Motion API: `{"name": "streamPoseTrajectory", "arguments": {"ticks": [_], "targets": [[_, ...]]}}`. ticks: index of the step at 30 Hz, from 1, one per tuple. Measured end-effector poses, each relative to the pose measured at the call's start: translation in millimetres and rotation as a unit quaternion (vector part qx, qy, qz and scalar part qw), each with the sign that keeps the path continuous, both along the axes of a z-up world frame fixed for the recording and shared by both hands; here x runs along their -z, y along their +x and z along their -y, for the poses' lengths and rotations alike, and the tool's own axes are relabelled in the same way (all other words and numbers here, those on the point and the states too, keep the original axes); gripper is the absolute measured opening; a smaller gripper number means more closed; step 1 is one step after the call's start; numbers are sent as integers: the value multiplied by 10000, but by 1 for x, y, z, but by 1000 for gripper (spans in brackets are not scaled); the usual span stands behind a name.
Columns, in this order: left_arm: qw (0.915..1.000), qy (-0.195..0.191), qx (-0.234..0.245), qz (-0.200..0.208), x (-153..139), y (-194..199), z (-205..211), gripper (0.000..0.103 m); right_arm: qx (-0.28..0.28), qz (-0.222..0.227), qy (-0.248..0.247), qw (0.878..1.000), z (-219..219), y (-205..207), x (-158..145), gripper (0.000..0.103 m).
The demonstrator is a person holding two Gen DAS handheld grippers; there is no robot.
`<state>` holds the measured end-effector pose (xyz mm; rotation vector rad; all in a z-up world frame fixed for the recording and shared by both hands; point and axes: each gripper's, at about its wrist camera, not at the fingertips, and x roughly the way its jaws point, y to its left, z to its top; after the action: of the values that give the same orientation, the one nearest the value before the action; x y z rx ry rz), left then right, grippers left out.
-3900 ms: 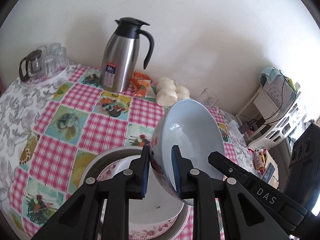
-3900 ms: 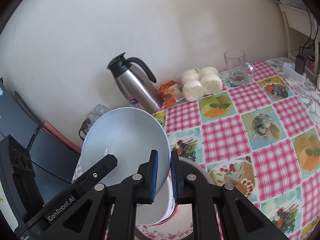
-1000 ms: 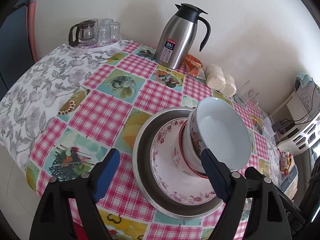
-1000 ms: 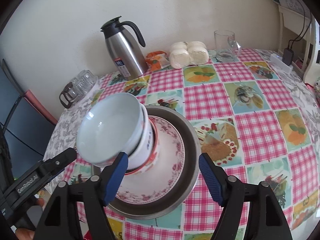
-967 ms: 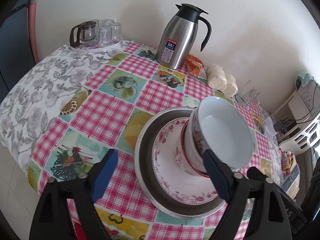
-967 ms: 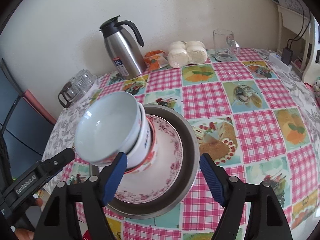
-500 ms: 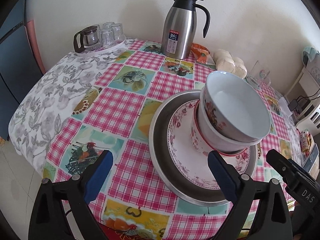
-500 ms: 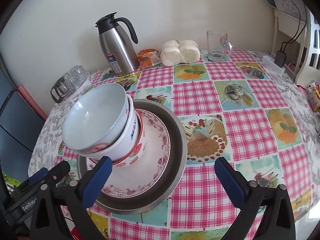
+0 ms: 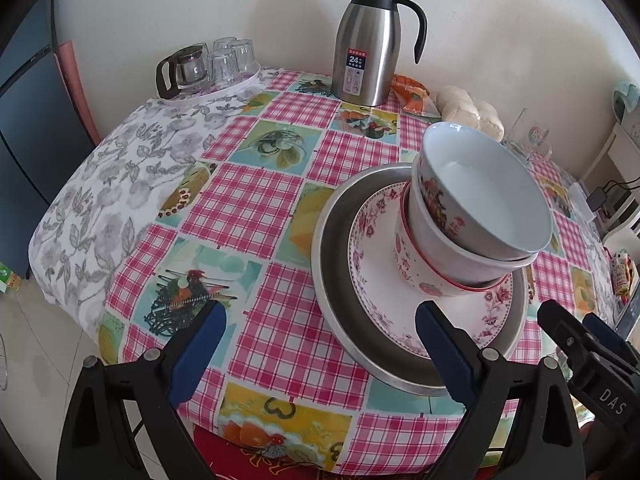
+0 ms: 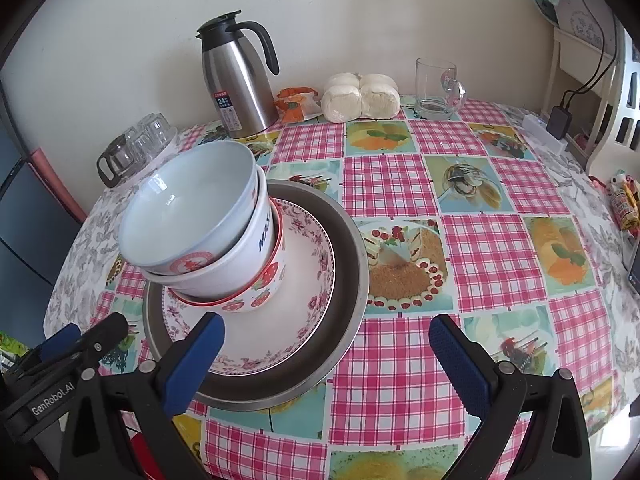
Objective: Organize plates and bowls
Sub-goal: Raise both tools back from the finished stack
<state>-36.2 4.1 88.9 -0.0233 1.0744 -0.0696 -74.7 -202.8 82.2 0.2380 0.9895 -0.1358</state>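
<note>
A stack of three bowls (image 9: pixel 476 216) (image 10: pixel 200 232) leans on a flowered plate (image 9: pixel 384 312) (image 10: pixel 300 320), which lies in a steel pan (image 9: pixel 336 280) (image 10: pixel 352 280) on the checked tablecloth. The top bowl is white with a pale blue inside. My left gripper (image 9: pixel 320 332) hangs open above the table's near edge, its right finger (image 9: pixel 440 352) in front of the pan rim. Wide open too, my right gripper (image 10: pixel 328 344) hovers at the pan's near right side. Neither holds anything. Each view shows part of the other gripper at its lower corner.
A steel thermos jug (image 9: pixel 368 44) (image 10: pixel 236 76), an orange snack packet (image 10: pixel 296 104), wrapped white buns (image 10: pixel 360 96) and a glass mug (image 10: pixel 436 88) stand along the wall. A tray of glasses with a small pot (image 9: pixel 208 68) sits at the far left. A white shelf with cables (image 10: pixel 580 92) is at the right.
Both grippers let go of the top bowl, which now rests on the stack, and opened wide. Both have pulled back and up, so more of the table shows.
</note>
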Motion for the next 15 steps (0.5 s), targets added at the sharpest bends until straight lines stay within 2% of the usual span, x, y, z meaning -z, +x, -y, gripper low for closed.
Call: {"name": "streamPoseTrajectory", "arguments": {"ticks": [15], "targets": [[9997, 217, -105, 36, -1, -1, 0, 96, 39, -96, -36, 9999, 5, 1, 4, 103]]}}
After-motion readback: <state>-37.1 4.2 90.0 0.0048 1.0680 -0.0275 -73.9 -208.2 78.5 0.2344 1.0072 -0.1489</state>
